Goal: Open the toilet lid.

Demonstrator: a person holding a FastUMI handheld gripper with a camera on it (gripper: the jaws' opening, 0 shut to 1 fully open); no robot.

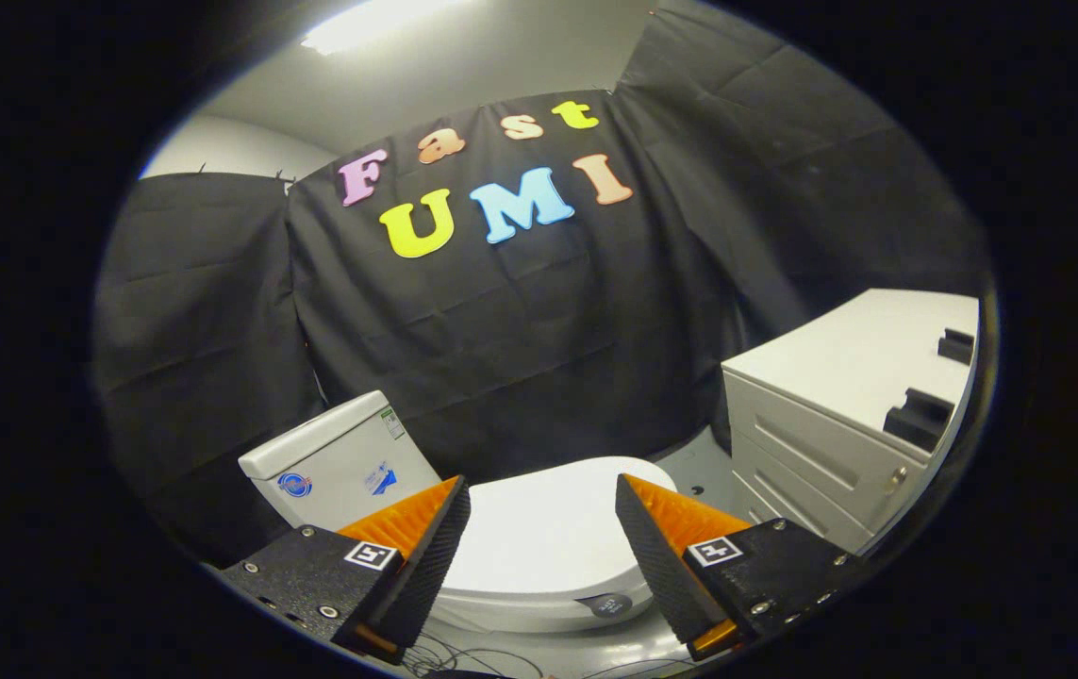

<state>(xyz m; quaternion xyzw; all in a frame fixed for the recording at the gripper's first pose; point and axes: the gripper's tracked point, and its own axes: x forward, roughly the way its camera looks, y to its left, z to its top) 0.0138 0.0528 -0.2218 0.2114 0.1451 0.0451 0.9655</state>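
Gripper [543, 514]: its fingers are standing wide apart and are gripping nothing; it is hanging above the toilet and looking down over it.
Toilet lid [548, 538]: it is lying flat and closed on the bowl, showing in the gap between the two fingers and just beyond their tips; nothing is touching it.
Lid front edge [557, 604]: the rounded rim is sitting nearest the gripper, low between the fingers, with a small dark round sticker [610, 604] beside the right finger.
Tank [336, 467]: it is standing beyond the left finger, so the hinge is probably lying on that far-left side of the lid; the hinge itself is hidden.
Cabinet [840, 405]: a white set of drawers is standing off beyond the right finger, well apart from the lid.
Handling: the lid is looking like stiff, smooth, glossy plastic, likely light but slippery, and it is likely swinging only about its hinge.
Where to hold: the overhanging rim opposite the tank is looking like the best place, with one finger going under it and one on top.
Risk: pads may be sliding on the glossy surface.
Progress: lifting is not yet begun.
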